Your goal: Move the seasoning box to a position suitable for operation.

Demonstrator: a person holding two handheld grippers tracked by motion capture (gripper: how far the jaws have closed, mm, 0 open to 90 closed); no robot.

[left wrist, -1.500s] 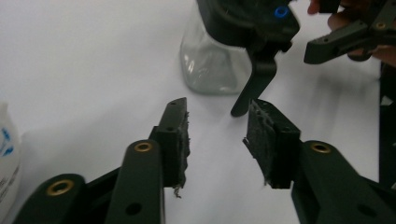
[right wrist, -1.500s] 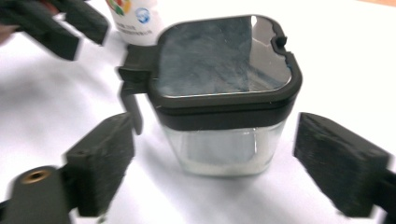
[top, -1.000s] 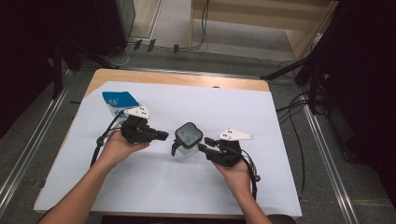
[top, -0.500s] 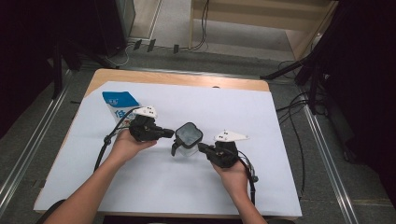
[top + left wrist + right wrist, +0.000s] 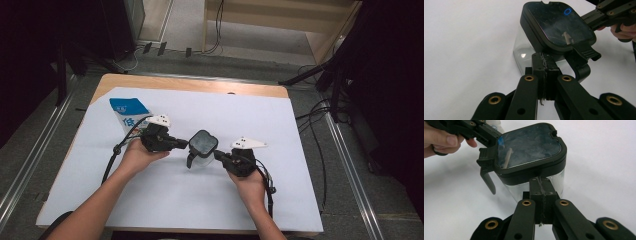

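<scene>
A clear container (image 5: 201,150) with a dark lid (image 5: 556,26) stands near the middle of the white-covered worktop (image 5: 310,150). The left tool (image 5: 184,144) meets it from one side and the right tool (image 5: 218,154) from the other, each with its jaws pressed together and tips against the container just under the lid rim; whether they pinch anything is unclear. A blue-and-white carton (image 5: 126,113) lies behind the left hand (image 5: 134,155).

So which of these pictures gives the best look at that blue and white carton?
The high view: the blue and white carton lies near the table's far left corner, behind the left gripper. The right gripper view catches perhaps a blurred sliver of it; the left gripper view faces elsewhere.
</scene>
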